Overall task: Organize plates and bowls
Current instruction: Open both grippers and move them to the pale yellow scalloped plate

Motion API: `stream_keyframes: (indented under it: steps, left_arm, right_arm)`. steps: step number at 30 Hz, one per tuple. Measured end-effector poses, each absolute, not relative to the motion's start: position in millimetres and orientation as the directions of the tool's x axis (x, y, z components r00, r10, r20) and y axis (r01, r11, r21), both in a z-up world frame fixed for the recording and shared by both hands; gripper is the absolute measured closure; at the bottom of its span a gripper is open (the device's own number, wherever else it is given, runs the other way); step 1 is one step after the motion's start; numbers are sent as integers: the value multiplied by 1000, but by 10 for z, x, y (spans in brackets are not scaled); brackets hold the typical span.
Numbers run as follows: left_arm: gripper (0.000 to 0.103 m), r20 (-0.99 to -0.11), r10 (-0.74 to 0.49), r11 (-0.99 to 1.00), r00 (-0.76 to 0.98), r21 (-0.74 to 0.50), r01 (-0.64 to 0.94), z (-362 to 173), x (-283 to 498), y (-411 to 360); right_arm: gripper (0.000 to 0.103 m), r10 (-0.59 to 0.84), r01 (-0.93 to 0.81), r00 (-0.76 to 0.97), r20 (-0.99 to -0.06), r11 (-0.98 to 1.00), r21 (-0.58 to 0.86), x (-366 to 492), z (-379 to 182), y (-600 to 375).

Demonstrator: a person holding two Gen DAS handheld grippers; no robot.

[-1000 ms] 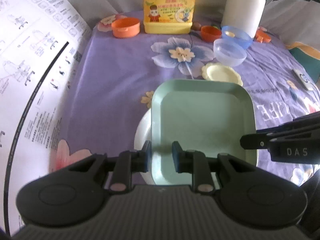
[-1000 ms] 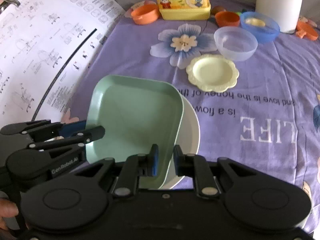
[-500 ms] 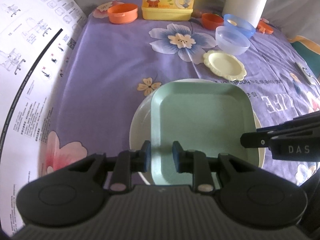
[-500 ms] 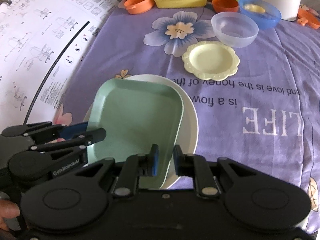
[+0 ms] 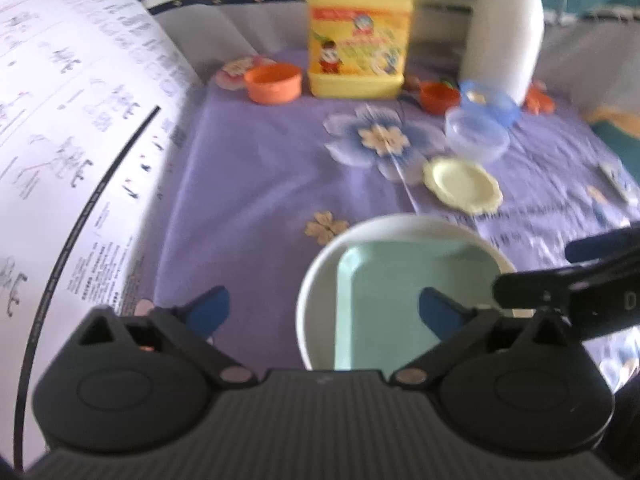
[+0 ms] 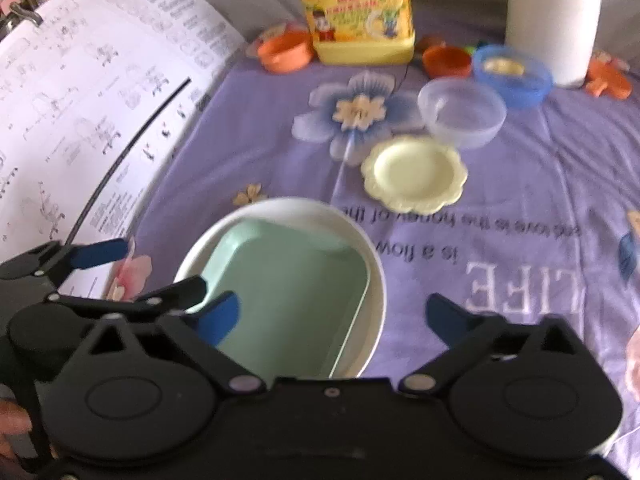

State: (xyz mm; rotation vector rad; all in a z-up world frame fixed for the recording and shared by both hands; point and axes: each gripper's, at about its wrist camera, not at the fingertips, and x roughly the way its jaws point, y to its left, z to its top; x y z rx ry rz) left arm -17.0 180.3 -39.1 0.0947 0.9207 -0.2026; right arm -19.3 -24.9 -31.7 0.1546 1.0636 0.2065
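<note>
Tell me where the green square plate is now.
In both wrist views the green square plate lies on the white round plate, near the cloth's front edge, before both open tools.

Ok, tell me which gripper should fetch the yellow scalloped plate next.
Probably the right gripper. It is open and empty, and the yellow scalloped plate lies almost straight ahead of it. From the left gripper, also open, the plate lies off to the right, beyond the green tray in the white plate.

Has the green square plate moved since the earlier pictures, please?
Yes. The green square plate was clamped by both tools, overhanging the white round plate; now it lies inside that plate's rim, and the left tool and right tool are open.
</note>
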Motion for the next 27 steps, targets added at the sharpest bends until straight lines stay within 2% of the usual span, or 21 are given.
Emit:
stream_keyframes:
  steps: [5,15,27]
  left_arm:
    - [0,-806,-143,980,574,-35,194,-369,-131,1845]
    - [0,-810,-145,973,568,-13,230,-365,-153,1705]
    - [0,-813,-170,970,557,-37,242,-383,45,1516]
  right_arm:
    - [0,214,-99,490,-845,977,191,-240,-277,-279]
    - [0,201,-84,504,-840,979,184,-310,-262,-383]
    - [0,169,-11,510,-843,982,189,-260,-280,-574]
